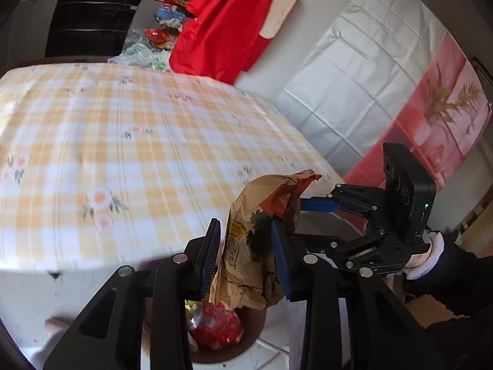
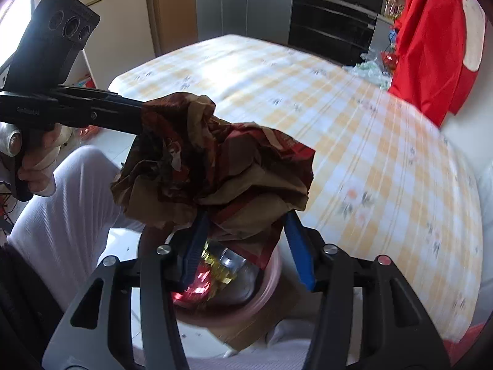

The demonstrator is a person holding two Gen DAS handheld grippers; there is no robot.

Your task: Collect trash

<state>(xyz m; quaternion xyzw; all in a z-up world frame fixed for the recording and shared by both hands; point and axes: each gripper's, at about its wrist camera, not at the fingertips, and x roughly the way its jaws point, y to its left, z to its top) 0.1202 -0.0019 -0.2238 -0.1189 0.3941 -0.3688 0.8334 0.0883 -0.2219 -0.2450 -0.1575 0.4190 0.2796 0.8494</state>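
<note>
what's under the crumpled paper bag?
A round bin sits below the crumpled paper bag, held between both grippers. A red crushed can and shiny foil scraps show inside; the bag covers the rest.

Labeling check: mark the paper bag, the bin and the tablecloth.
paper bag (image 1: 246, 265): left wrist view, printed front.
bin (image 2: 271, 280): right wrist view, pink rim.
tablecloth (image 1: 123, 141): left wrist view, bare checked middle.

Each tool has black linkage arms, silver pivot screws and blue ribbed fingers. A white-gloved hand extends from a dark sleeve.
</note>
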